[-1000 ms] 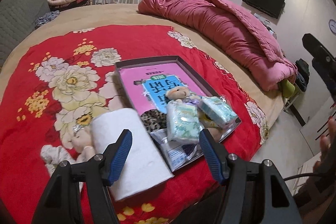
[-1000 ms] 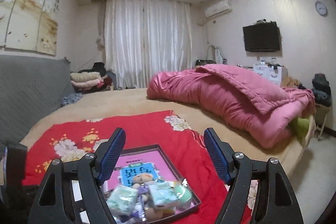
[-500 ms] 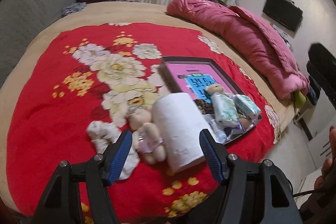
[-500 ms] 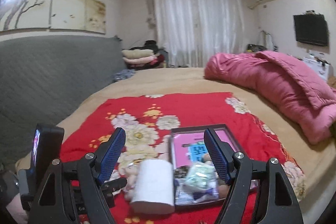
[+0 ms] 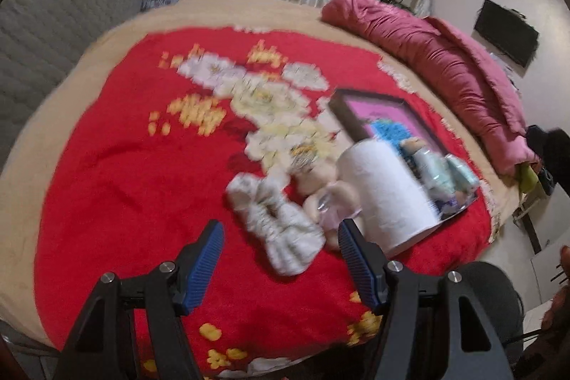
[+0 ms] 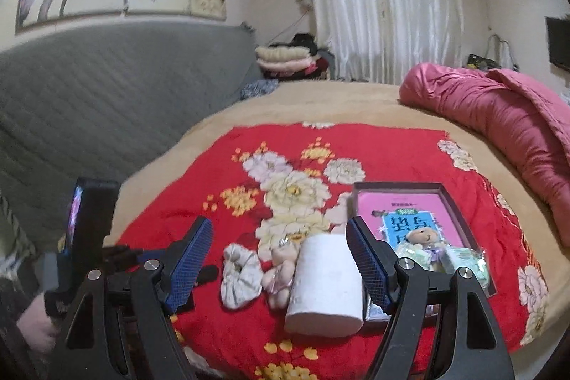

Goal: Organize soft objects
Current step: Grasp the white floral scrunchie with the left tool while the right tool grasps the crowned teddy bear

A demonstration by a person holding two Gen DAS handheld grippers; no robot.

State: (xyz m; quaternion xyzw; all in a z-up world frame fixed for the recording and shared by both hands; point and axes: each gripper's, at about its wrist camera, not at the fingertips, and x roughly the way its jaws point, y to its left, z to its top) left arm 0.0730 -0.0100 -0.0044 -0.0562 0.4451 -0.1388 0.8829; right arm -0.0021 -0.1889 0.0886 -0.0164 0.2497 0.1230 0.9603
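A white paper roll (image 5: 386,191) (image 6: 326,284) lies on the red flowered blanket (image 5: 117,166) (image 6: 392,145). Left of it are a small pink teddy bear (image 5: 327,194) (image 6: 281,273) and a white scrunched cloth (image 5: 274,223) (image 6: 238,275). Right of the roll stands a dark tray (image 5: 342,102) (image 6: 452,198) with a pink book, a small teddy bear (image 6: 424,237) and tissue packs (image 5: 445,170) (image 6: 466,260). My left gripper (image 5: 281,259) is open and empty above the cloth. My right gripper (image 6: 279,264) is open and empty above the roll and bear.
A rumpled pink quilt (image 5: 445,59) (image 6: 498,113) lies at the back right of the bed. A grey padded headboard (image 6: 107,88) is on the left. Folded clothes (image 6: 285,56) sit by the curtain. The left gripper body (image 6: 89,227) shows at the right wrist view's left.
Both wrist views have swung left and back from the tray. The roll, pink bear and white cloth have come to the centre. Both grippers stay open.
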